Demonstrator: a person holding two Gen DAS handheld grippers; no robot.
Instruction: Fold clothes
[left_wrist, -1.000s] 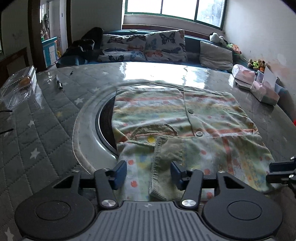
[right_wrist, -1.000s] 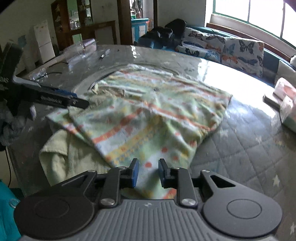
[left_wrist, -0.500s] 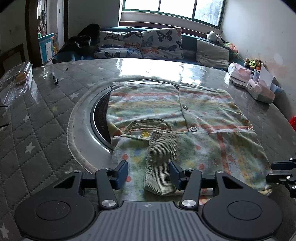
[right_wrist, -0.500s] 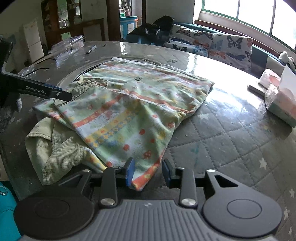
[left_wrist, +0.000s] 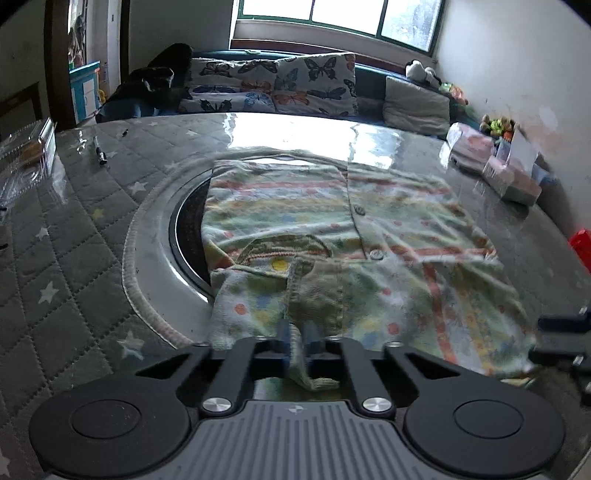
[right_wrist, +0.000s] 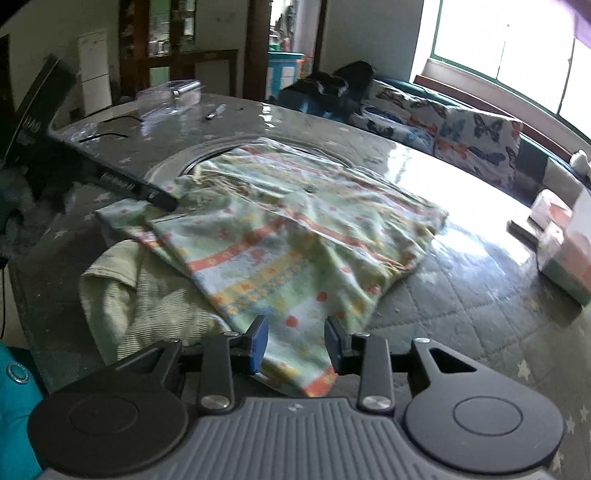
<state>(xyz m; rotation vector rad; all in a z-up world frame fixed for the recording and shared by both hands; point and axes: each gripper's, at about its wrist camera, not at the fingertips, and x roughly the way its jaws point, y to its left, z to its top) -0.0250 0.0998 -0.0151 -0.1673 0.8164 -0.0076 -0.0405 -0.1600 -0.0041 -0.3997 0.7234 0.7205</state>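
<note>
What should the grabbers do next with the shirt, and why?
Probably shut the right gripper on the shirt hem. Its fingers stand open around that edge, while the left gripper already pinches the green ribbed cuff. With both corners held, the near edge could be lifted and folded.

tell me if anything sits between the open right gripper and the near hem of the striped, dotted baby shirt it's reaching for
Nothing visible does. The right gripper is open, its blue pads either side of the near hem of the striped, dotted baby shirt, with only cloth between them. The pale green ribbed garment lies off to its left.
</note>
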